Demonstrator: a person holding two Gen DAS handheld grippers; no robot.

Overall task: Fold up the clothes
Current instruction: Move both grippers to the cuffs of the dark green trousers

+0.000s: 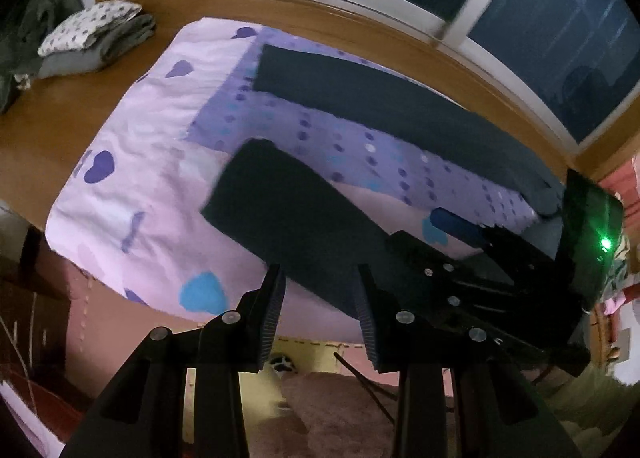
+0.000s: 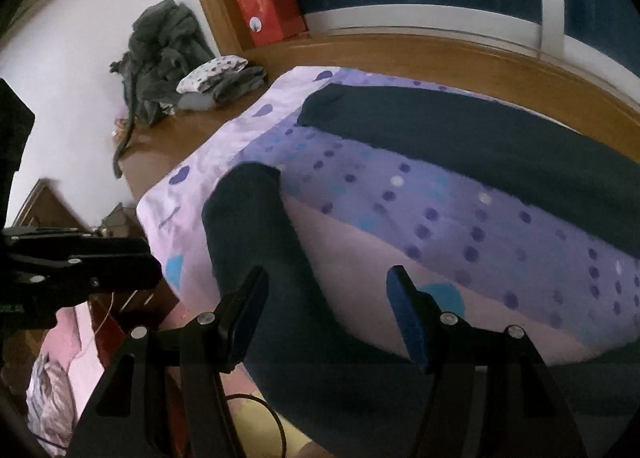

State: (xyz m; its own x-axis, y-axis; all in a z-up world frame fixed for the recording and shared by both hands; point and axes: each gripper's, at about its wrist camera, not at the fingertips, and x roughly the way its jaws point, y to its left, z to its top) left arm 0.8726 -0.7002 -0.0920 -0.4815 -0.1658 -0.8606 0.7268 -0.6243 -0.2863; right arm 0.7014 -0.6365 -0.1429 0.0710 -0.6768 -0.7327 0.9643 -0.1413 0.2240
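Dark navy trousers lie on a purple and pink spotted sheet (image 1: 132, 162), their two legs spread apart. The near leg (image 1: 280, 210) (image 2: 256, 226) runs toward both grippers; the far leg (image 1: 380, 106) (image 2: 480, 138) lies along the window side. My left gripper (image 1: 320, 298) is open at the sheet's near edge, and the near leg's cloth shows behind the gap. My right gripper (image 2: 326, 310) is open wider, over the part where the legs join. Each gripper's body shows in the other's view: the right gripper body (image 1: 480, 278), the left gripper body (image 2: 80, 258). Neither holds cloth.
A folded stack of clothes (image 1: 96, 38) (image 2: 220, 78) sits on the wooden platform (image 1: 60, 118) beside a grey heap of garments (image 2: 164, 50). A red box (image 2: 272, 6) stands by the window frame. Below the sheet's edge are a pink rug (image 1: 340, 410) and a cable.
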